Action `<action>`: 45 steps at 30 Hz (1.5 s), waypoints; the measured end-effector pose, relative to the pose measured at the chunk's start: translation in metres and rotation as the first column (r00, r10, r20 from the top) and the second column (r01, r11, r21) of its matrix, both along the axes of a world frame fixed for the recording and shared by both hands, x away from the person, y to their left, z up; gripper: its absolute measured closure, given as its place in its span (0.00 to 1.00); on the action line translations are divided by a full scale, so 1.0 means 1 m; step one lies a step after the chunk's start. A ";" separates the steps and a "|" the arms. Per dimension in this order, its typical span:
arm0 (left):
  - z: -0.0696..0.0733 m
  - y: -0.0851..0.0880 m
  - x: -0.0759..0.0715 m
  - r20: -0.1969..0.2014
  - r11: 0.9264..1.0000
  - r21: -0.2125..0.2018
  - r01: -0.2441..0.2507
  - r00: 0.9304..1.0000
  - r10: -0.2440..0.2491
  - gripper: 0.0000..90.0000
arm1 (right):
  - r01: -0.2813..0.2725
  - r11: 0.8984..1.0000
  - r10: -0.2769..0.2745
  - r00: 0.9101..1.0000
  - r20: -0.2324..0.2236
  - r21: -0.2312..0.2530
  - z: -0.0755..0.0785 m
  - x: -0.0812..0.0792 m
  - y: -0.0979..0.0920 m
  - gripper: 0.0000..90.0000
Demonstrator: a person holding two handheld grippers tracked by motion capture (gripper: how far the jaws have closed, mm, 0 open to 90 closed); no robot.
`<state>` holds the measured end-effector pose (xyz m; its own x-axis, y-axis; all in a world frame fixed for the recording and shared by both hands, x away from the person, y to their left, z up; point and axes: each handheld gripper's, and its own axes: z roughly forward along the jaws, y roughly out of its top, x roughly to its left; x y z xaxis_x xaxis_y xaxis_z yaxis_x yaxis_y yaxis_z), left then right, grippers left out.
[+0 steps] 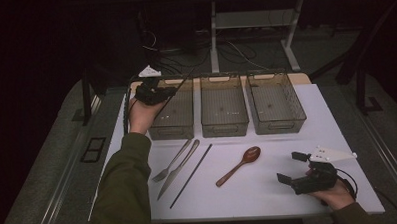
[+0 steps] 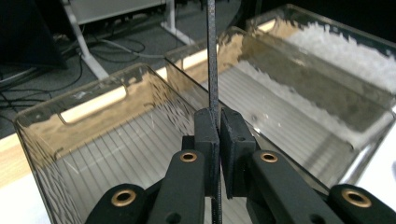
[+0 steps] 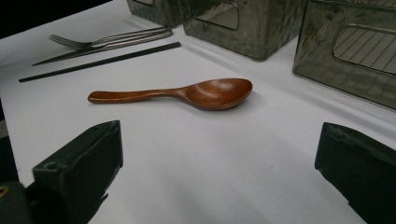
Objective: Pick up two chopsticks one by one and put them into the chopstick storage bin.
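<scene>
Currently left gripper (image 2: 218,135) clamps a black chopstick (image 2: 212,56) over the left bin (image 1: 179,117), right gripper (image 1: 294,167) gaping idle; next, probably lower and release.

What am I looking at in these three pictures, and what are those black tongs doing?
A person sits at a white table holding hand-operated tongs in each hand. One picture looks down from above; the other two come from small cameras riding on each pair of tongs.

The left tongs are shut on a thin black chopstick, held over the left bin of three clear bins. The middle bin and right bin stand beside it.

The right tongs rest open near the table's front edge, holding nothing.

On the table lie a fork, a knife, a second chopstick and a wooden spoon.
</scene>
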<state>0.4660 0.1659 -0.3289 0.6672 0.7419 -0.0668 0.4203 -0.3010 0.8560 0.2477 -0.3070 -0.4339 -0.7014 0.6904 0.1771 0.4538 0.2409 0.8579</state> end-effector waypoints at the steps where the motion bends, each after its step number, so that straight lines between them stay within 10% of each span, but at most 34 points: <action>1: -0.001 0.001 0.002 0.002 1.000 -0.004 -0.004 1.000 0.004 0.95 | 0.002 1.000 -0.002 1.000 -0.001 0.001 0.000 0.000 0.000 0.00; 10: -0.017 0.004 0.017 -0.025 0.994 0.096 -0.053 0.998 0.056 0.95 | 0.004 1.000 -0.003 1.000 -0.006 0.006 0.000 0.000 -0.001 0.00; 31: -0.043 0.003 0.032 -0.083 0.989 0.113 -0.097 0.991 0.106 0.94 | 0.000 1.000 0.000 1.000 -0.010 0.007 0.000 0.000 -0.002 0.00; 45: -0.037 0.000 0.029 -0.043 0.988 0.104 -0.118 0.991 0.123 0.80 | 0.003 1.000 -0.003 1.000 -0.009 0.007 0.000 0.000 -0.003 0.00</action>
